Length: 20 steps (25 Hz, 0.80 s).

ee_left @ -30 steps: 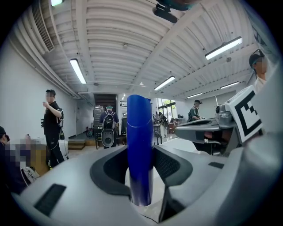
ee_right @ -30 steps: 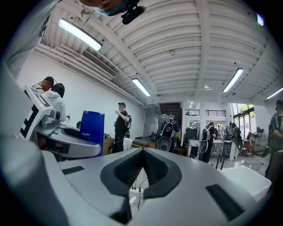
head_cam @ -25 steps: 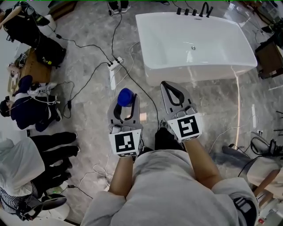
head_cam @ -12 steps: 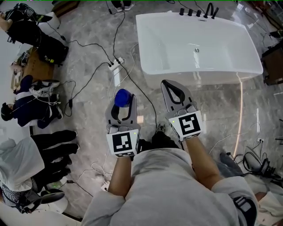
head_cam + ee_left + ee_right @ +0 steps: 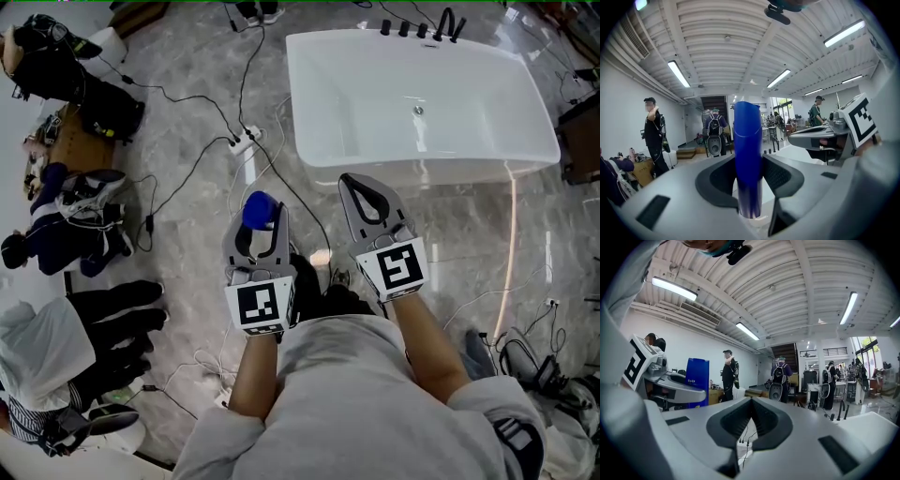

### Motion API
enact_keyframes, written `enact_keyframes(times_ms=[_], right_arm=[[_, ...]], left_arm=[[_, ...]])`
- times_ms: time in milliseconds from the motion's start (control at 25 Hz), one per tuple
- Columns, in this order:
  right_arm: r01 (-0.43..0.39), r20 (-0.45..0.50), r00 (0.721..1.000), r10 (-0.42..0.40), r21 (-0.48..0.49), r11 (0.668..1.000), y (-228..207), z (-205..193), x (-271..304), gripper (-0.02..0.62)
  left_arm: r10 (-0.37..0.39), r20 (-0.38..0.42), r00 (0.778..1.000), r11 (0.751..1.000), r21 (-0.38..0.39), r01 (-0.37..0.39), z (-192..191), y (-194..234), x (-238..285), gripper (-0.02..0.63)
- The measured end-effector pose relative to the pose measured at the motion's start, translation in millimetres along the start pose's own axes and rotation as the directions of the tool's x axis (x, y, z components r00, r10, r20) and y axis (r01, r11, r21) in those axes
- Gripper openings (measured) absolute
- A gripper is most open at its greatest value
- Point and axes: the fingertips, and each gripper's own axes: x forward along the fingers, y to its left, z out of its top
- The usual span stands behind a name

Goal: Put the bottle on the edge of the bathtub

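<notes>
Head view: left gripper (image 5: 262, 246) grasps the blue bottle (image 5: 260, 210), carrying it; right gripper (image 5: 371, 208) clenched, empty. Next, reach the bathtub (image 5: 412, 171) edge.

Floor (image 5: 187, 94): glossy grey marble, black cables (image 5: 240, 89) run to a white power strip (image 5: 246, 139). Ceiling (image 5: 717, 37): white, ribbed, fluorescent tube lights (image 5: 678, 73) on. Plain white wall (image 5: 618, 103) on the left. Dark staircase (image 5: 787, 351) at the back, bright windows (image 5: 868, 348) on the far right.
</notes>
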Motion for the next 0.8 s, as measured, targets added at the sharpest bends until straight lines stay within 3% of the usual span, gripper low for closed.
enact_keyframes(times_ms=[360, 560, 800], right_arm=[[0.008, -0.019, 1.0, -0.008, -0.003, 1.0, -19.5, 7.9, 47.7, 0.006], [-0.011, -0.004, 1.0, 0.01, -0.082, 0.997, -11.8, 12.4, 90.9, 0.006], [0.024, -0.039, 0.999, -0.025, -0.026, 0.999, -19.3, 17.4, 154.7, 0.006]], left_arm=[[-0.017, -0.004, 1.0, 1.0, -0.015, 0.017, 9.4, 26.4, 47.7, 0.172], [-0.035, -0.003, 0.999, 0.999, -0.015, 0.035, 7.1, 59.1, 75.9, 0.171], [-0.076, -0.008, 0.997, 0.997, -0.013, 0.076, 10.0, 103.5, 122.9, 0.171]])
